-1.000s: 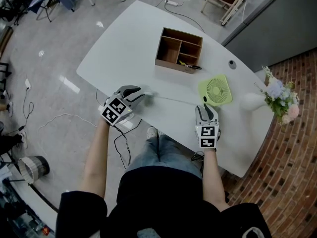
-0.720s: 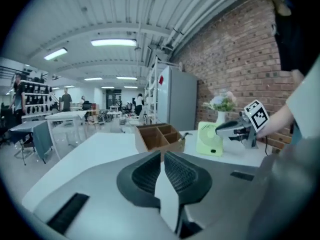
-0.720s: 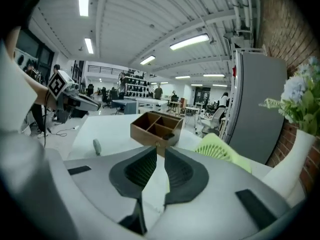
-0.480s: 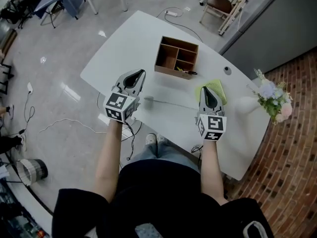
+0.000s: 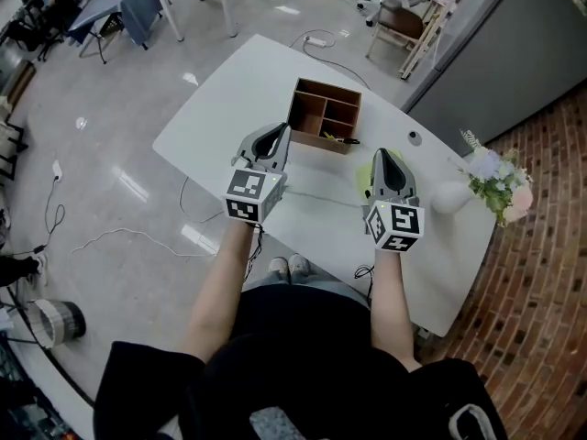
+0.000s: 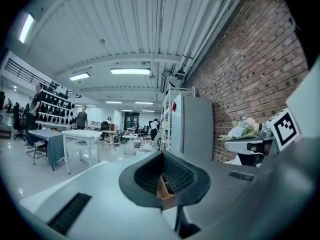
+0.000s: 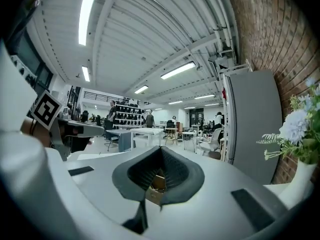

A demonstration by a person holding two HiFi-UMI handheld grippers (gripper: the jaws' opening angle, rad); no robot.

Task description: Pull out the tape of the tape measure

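Both hands up, tongs held above the white table [image 5: 215, 99], neither touching it.

Left gripper [image 5: 278, 134]: jaws together, pads meeting, nothing clamped. Along its own view the wooden compartment box [image 5: 326, 113] peeks through the small gap above the closed pads (it is well beyond them, not held).

Right gripper [image 5: 382, 157]: jaws together as well, and empty. The same brown box shows far off past its pads.

Tape [image 5: 321, 196] of the tape measure: a thin pale line lying flat on the table, running crossways between my two grippers and below them. Its left end passes under my left gripper's marker cube, its right end under the right gripper. I cannot make out the case from here.

Around it: the box stands farther back on the table, beyond the tape. A sliver of a green fan [image 5: 363, 176] shows just beside the right gripper, mostly hidden by it. A white vase of flowers [image 5: 491, 174] stands near the table's right end, by the brick wall.
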